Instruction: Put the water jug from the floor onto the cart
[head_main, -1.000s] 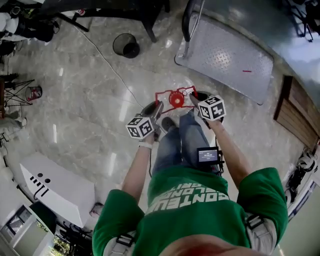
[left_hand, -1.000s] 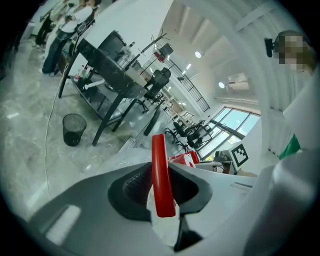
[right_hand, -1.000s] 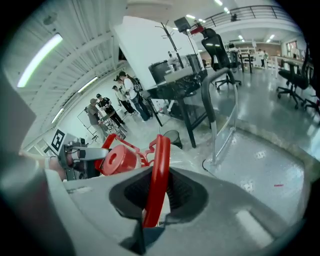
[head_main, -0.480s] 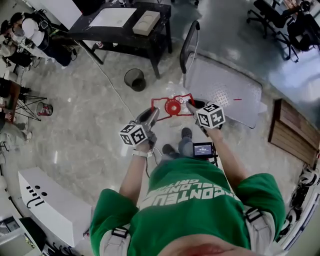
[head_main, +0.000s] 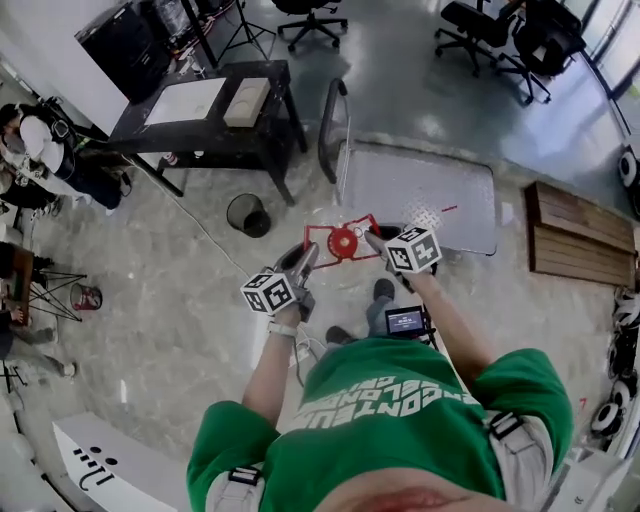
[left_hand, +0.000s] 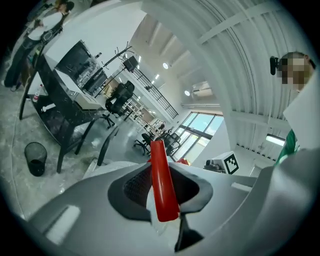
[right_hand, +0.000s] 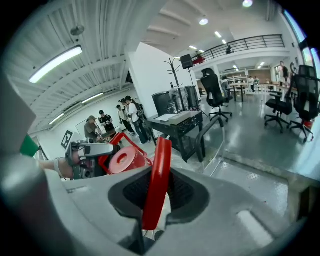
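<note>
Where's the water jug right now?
Head view, centre: the water jug hangs by its red handle between the left gripper and right gripper, both opening on that handle, just short of the cart, right of the black bin.

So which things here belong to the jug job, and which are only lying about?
Job: water jug, held by left gripper and right gripper; cart.
Lying about: waste bin, black table, office chairs, wooden pallet.

- black table (head_main: 205, 133) up top, with a white sheet (head_main: 186, 100) and a tan slab (head_main: 246, 102) on it
- black mesh bin (head_main: 247, 214) on the floor near that table
- wood planks (head_main: 578, 240) over on the right
- office chairs (head_main: 495, 25) way back
- small red can (head_main: 86, 296) far left
</note>
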